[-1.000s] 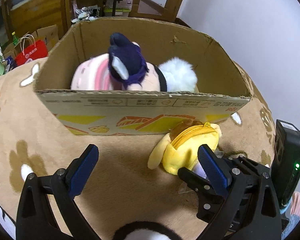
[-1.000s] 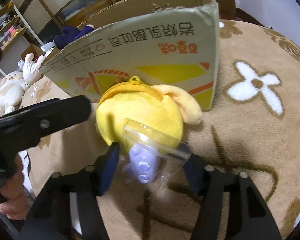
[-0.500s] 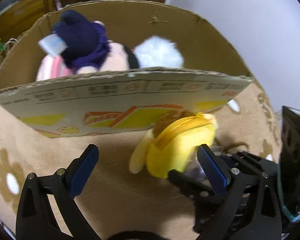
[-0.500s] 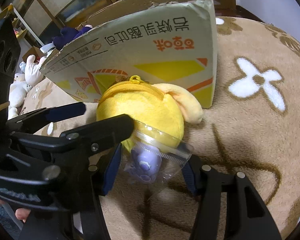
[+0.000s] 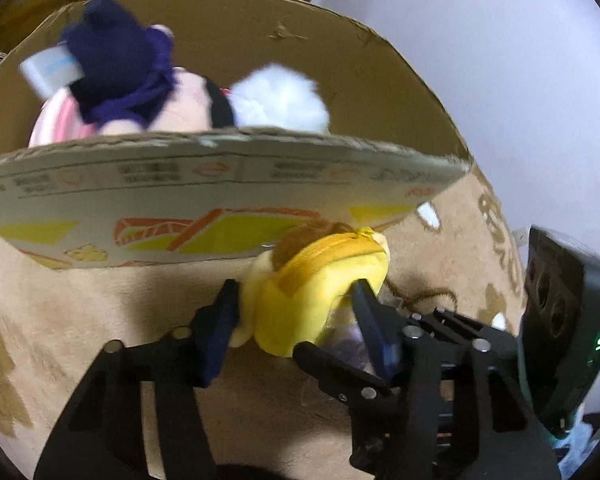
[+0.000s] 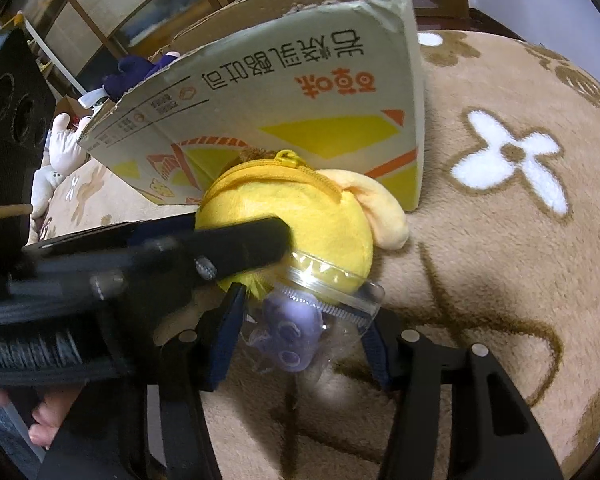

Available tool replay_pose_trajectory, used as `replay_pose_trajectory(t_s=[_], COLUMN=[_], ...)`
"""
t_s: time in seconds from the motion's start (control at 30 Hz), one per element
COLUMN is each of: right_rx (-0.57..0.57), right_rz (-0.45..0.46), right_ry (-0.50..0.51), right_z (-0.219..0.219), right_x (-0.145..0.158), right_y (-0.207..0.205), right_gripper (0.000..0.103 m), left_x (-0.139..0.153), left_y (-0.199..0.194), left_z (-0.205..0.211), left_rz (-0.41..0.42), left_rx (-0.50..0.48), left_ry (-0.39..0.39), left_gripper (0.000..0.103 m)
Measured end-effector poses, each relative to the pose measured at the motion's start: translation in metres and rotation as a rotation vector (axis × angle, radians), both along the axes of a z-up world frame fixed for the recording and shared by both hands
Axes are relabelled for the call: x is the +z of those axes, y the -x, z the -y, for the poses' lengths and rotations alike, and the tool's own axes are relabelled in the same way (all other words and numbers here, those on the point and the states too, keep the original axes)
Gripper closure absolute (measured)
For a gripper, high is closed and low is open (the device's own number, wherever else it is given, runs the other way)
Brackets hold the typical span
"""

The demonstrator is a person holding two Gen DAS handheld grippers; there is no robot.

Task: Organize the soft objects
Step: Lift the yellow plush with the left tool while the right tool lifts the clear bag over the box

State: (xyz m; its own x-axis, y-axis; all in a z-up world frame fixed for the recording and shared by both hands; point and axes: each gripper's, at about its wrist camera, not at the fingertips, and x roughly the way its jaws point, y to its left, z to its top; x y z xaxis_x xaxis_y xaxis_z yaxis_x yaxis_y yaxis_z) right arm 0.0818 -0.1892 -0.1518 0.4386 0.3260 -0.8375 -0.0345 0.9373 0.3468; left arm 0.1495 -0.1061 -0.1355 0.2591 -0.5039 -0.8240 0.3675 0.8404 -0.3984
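While left tongs [image 5: 296, 312] close around yellow plush pouch [image 5: 320, 296], pads press its sides; pouch lies on brown blanket [image 6: 500, 280], touching near wall of cardboard box [image 5: 220, 200]. Right tongs [image 6: 304, 340] pinch clear capsule [image 6: 324, 308] with purple toy beside pouch. Squeeze mid-body, lift clear of box rim, avoid snagging capsule.

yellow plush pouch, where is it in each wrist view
Left wrist: yellow plush pouch lower centre, between the closing left gripper jaws.
Right wrist: pouch centre, just beyond the right gripper.
Shared landmark: cardboard box right behind it.
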Motion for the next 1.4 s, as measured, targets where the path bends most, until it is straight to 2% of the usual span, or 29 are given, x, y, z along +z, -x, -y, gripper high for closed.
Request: replay_pose_trajectory(t_s=[0.17, 0.23, 0.43, 0.5, 0.73, 1.03, 1.17, 1.4], right_rx=[0.0, -0.008, -0.019, -0.029, -0.044, -0.076, -0.094, -0.108], right_rz=[-0.004, -0.008, -0.002, 0.009, 0.033, 0.145, 0.197, 0.3], right_ry=[0.015, 0.005, 0.0, 0.001, -0.01, 0.05, 0.056, 0.064], right_z=[0.002, 0.005, 0.012, 0.017, 0.028, 0.031, 0.033, 0.031], right_x=[0.002, 0.003, 0.007, 0.012, 0.022, 0.056, 0.073, 0.102], right_y=[0.003, 0.005, 0.012, 0.015, 0.021, 0.036, 0.042, 0.047], right_gripper=[0.057, 0.065, 0.072, 0.087, 0.089, 0.089, 0.089, 0.089], left_x=[0.002, 0.006, 0.011, 0.017, 0.029, 0.051, 0.065, 0.097], left_y=[0.002, 0.005, 0.015, 0.019, 0.035, 0.059, 0.072, 0.099], left_z=[0.0, 0.001, 0.0, -0.006, -0.019, -0.038, -0.042, -0.055], left_rz=[0.006, 0.02, 0.04, 0.052, 0.092, 0.181, 0.242, 0.389], left_rx=[0.012, 0.012, 0.026, 0.038, 0.081, 0.131, 0.15, 0.238], left_ry=[-0.006, -0.017, -0.037, -0.043, -0.101, -0.167, -0.2, -0.242], left_gripper=[0.061, 0.066, 0.072, 0.072, 0.073, 0.073, 0.073, 0.073])
